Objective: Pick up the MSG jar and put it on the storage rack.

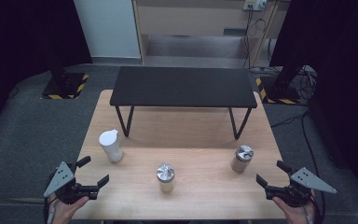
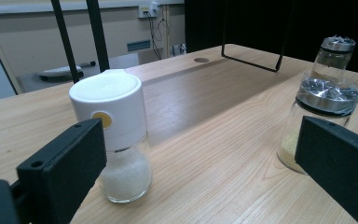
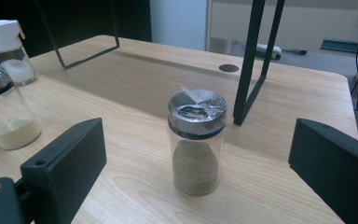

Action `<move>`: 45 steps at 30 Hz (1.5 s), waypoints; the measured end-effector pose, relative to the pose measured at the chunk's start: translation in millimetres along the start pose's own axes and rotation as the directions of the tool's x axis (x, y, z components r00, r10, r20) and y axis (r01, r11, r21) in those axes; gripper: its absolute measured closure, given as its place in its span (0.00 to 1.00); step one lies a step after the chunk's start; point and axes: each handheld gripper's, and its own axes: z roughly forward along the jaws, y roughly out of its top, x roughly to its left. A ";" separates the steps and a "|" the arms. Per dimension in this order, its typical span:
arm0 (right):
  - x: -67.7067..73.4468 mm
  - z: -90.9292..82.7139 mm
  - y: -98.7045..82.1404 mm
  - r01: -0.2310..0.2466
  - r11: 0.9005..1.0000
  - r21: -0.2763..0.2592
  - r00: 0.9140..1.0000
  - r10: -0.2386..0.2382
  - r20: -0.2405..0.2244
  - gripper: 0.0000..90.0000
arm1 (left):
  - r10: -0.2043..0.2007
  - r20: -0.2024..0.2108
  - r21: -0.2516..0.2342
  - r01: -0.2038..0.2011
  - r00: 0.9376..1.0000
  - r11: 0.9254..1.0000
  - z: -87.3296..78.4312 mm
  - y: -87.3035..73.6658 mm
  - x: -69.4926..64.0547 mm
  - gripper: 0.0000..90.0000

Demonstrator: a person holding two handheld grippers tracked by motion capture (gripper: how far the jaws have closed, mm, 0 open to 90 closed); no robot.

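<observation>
3 upright jars on worktop [image 1: 186,140]: white-capped jar [image 1: 110,145] directly ahead of left tool [image 1: 87,171]; brown-filled jar [image 1: 241,159] directly ahead of right tool [image 1: 272,174]; middle jar [image 1: 165,178] between them. Both tools spread wide, pinching nothing.

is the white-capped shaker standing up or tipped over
Upright. The white-capped shaker stands on its base on the table, cap on top.
</observation>
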 end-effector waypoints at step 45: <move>-1.8 0.8 0.5 0.006 1.000 0.004 0.999 -0.006 -0.035 0.05 | -0.013 0.002 0.054 0.013 1.000 0.998 3.8 8.6 -3.3 0.01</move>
